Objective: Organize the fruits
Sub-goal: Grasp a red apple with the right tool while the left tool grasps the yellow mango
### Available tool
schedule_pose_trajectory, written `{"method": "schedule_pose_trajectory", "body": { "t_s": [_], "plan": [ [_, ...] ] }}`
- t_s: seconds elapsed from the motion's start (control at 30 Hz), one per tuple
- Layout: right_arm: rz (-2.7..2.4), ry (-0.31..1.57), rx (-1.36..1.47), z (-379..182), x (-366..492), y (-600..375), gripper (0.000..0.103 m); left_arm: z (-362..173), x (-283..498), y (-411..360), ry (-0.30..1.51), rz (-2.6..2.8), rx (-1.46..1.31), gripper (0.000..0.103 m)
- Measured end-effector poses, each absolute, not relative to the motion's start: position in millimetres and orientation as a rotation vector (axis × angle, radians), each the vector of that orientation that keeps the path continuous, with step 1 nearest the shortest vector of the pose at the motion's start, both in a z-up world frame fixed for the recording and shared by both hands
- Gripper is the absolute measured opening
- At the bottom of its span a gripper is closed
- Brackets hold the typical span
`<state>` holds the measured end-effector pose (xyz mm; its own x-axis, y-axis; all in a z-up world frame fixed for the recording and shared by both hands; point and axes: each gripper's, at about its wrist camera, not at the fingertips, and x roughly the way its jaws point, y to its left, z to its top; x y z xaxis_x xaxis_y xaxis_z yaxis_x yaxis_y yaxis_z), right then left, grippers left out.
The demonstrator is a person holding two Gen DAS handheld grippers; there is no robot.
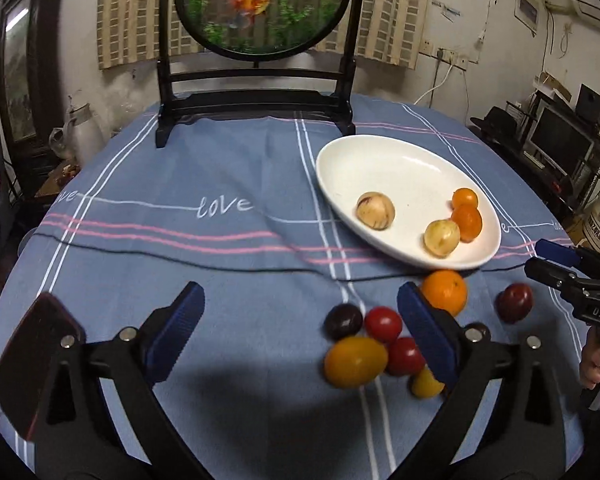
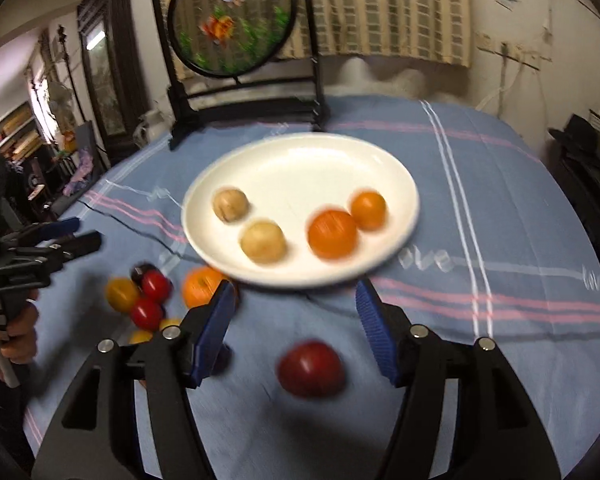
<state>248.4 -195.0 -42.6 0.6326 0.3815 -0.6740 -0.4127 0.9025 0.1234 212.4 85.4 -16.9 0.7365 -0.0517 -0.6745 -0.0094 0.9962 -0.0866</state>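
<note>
A white oval plate (image 1: 380, 168) (image 2: 300, 168) holds two pale yellow fruits (image 1: 375, 211) and two small orange ones (image 1: 467, 222). On the blue cloth in front of it lie an orange (image 1: 446, 292), red tomatoes (image 1: 383, 323), a yellow tomato (image 1: 356, 361), a dark plum (image 1: 343, 321) and a dark red plum (image 1: 514, 303) (image 2: 310, 368). My left gripper (image 1: 300, 300) is wide open over bare cloth, its right finger beside the fruit cluster. My right gripper (image 2: 296, 300) is open with the dark red plum lying between its fingers, and neither pad touches the plum.
A black wooden stand (image 1: 256, 100) with a round goldfish screen rises at the table's back edge. A dark flat object (image 1: 36, 360) sits at the lower left. Each gripper shows in the other's view, the right one (image 1: 540, 256) and the left one (image 2: 84, 234). Furniture surrounds the round table.
</note>
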Motion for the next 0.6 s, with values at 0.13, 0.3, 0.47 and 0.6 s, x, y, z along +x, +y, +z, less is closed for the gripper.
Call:
{"method": "schedule_pose_trajectory", "body": {
  "t_s": [0.13,0.3,0.47,0.6],
  "plan": [
    [0.428,0.823,-0.046,-61,240,-200,0.063,-32,194,79,0.773,-0.027,-0.059,0.099],
    [0.403,0.845,-0.072,-70,237,-197,0.063,-36,186,71,0.774,-0.046,-0.013,0.099],
    [0.404,0.880,-0.086,-79,240,-194,0.063,-39,184,62,0.778,-0.051,0.026,0.099],
    [0.385,0.874,-0.124,-81,240,-190,0.063,-40,182,57,0.781,-0.065,0.043,0.099]
  ]
}}
